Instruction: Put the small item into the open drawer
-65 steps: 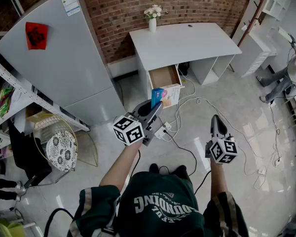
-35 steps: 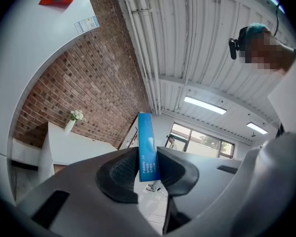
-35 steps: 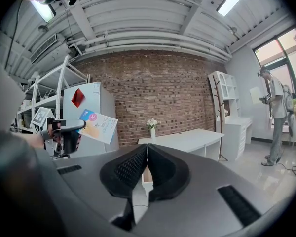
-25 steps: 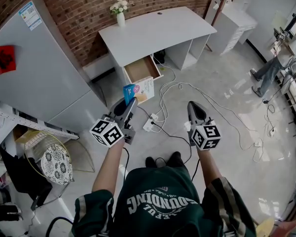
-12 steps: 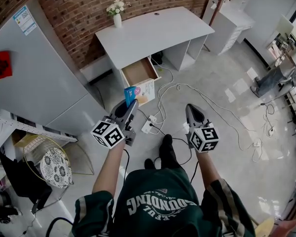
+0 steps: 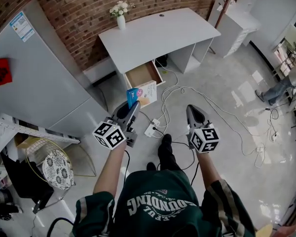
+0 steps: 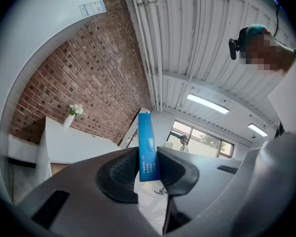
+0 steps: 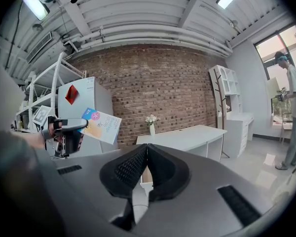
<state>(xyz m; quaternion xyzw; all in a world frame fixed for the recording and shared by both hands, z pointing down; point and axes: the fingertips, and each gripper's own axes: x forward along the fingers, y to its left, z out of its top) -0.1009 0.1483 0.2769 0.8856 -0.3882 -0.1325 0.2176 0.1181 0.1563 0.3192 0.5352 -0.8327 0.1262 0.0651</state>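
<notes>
Head view, looking steeply down at my two claws over a pale tiled floor (image 6: 222, 147).

My left gripper (image 6: 133, 105) is clamped on a small flat box (image 6: 141, 93), blue along one edge and white with pink and orange print on its face. In the left gripper view the box (image 7: 148, 147) stands upright on its edge, with the pads of the left gripper (image 7: 148, 158) pressing both its sides. The hold is the same as in the earlier frames; the box has not slipped.

The box is still in the air in front of the open drawer (image 6: 144, 74), not inside it. The drawer sticks out from under the white desk (image 6: 158, 36), and its brown bottom is bare. In this view the box's top edge lies against the drawer's front.

My right gripper (image 6: 193, 108) hangs beside the left, well apart from it. Its jaws are pressed together with nothing between them, as the right gripper view shows (image 8: 147, 149). That view also catches the box (image 8: 101, 126) off to its left.

Since a second ago, one dark shoe (image 6: 165, 143) has stepped ahead of the other. The desk and drawer sit almost where they did half a second ago. A vase of flowers (image 6: 121, 15) stands at the desk's back edge, and cables (image 6: 187, 92) trail over the floor.
</notes>
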